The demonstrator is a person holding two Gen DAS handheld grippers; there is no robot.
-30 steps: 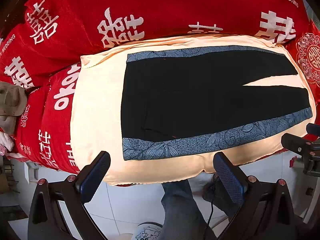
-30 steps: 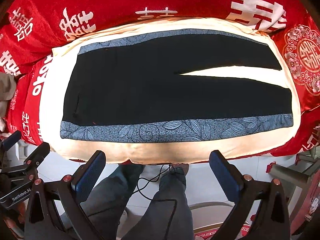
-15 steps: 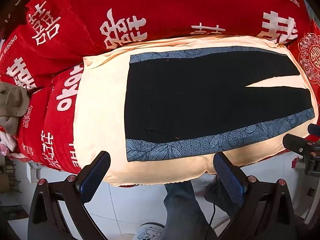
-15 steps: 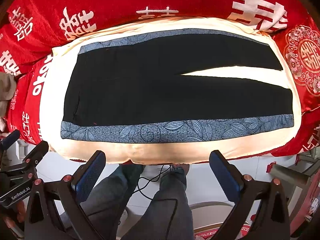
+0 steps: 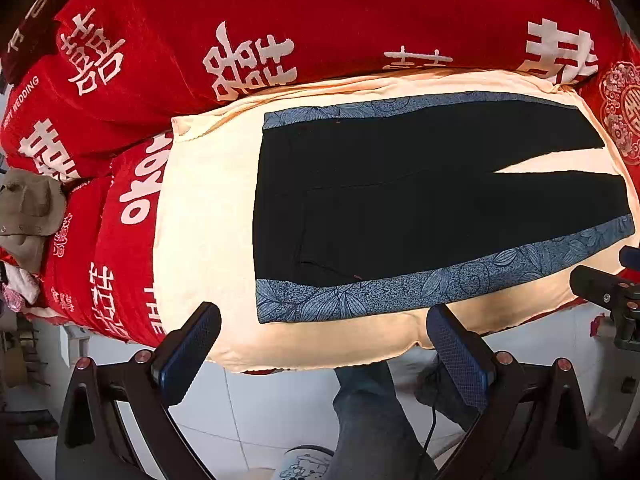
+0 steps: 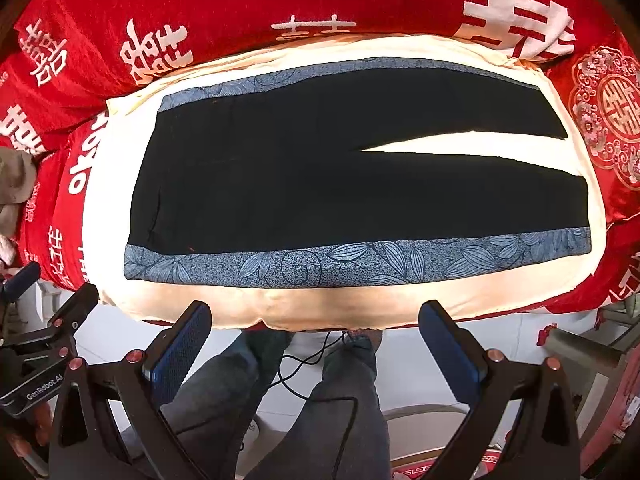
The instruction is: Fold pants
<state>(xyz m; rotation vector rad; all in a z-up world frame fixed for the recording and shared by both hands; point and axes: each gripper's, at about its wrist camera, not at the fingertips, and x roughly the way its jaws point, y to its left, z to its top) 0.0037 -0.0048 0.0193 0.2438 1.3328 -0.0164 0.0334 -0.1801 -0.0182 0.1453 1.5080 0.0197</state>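
Observation:
Black pants (image 5: pixel 420 200) with blue leaf-patterned side stripes lie flat on a cream cloth (image 5: pixel 200 220), waistband to the left and both legs pointing right, a narrow gap between the legs. They also show in the right wrist view (image 6: pixel 340 168). My left gripper (image 5: pixel 322 344) is open and empty, held off the near edge of the cloth below the waistband end. My right gripper (image 6: pixel 314 340) is open and empty, held off the near edge below the middle of the pants.
The cream cloth (image 6: pixel 112 184) covers a bed with a red wedding-print quilt (image 5: pixel 320 20). A beige garment (image 5: pixel 28 208) lies at the left. The person's legs (image 6: pixel 320 400) and a black cable stand on the white tiled floor below. A chair (image 6: pixel 580 344) is at right.
The left wrist view has shifted slightly, so the pants sit a little further right and lower in it. The right wrist view is almost unchanged. Both grippers stay open.

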